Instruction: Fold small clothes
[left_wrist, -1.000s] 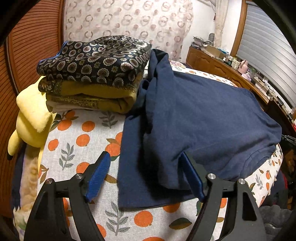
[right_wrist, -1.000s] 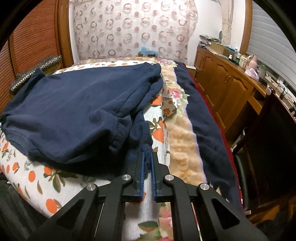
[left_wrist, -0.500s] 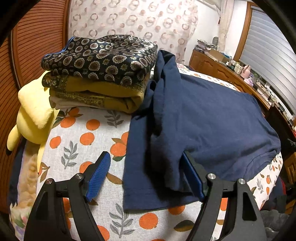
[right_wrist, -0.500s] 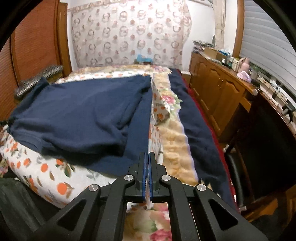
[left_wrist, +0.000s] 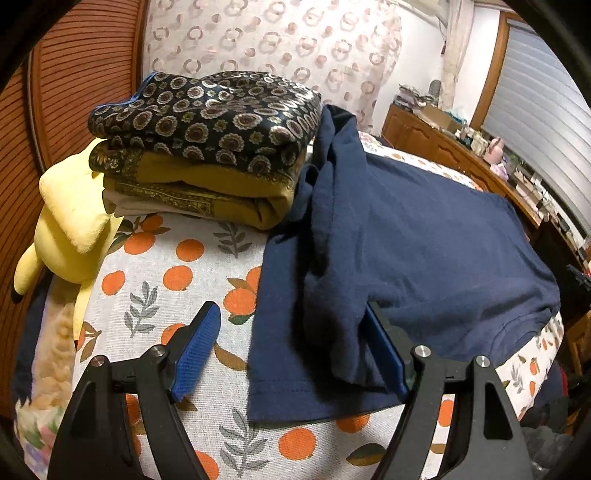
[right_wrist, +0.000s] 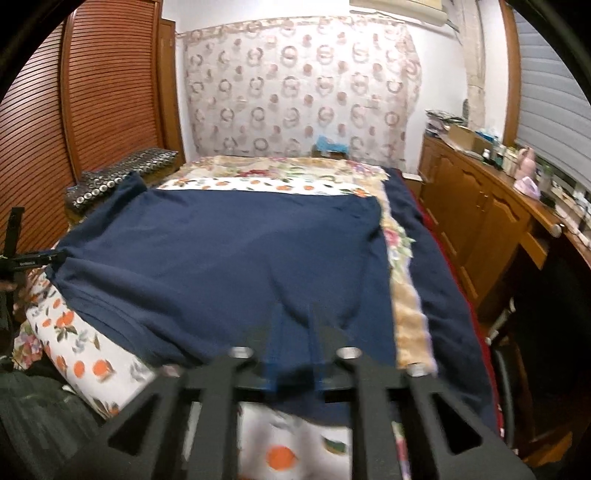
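Observation:
A navy T-shirt (left_wrist: 424, 240) lies spread on the bed's orange-print sheet (left_wrist: 166, 273); in the right wrist view the T-shirt (right_wrist: 229, 258) looks flat and smooth. My left gripper (left_wrist: 291, 350) is open at the shirt's near left corner. Its right finger (left_wrist: 386, 358) is tucked under a folded flap of the shirt, and its left finger (left_wrist: 197, 347) hangs over bare sheet. My right gripper (right_wrist: 295, 339) is blurred, low at the shirt's near hem. Its jaws are opening, with navy cloth showing in the gap and no pad pressing on it.
A folded stack of patterned and mustard clothes (left_wrist: 207, 147) sits at the far left, beside a yellow plush toy (left_wrist: 70, 229). Slatted wooden doors (right_wrist: 74, 110) close the left side. A wooden cabinet (right_wrist: 480, 221) runs along the right. A dark blanket (right_wrist: 436, 277) lies along the bed's right side.
The right gripper, earlier shut at the shirt's rumpled near edge, drew back and parted its jaws; the shirt now lies flat. The left gripper has stayed open in the same spot.

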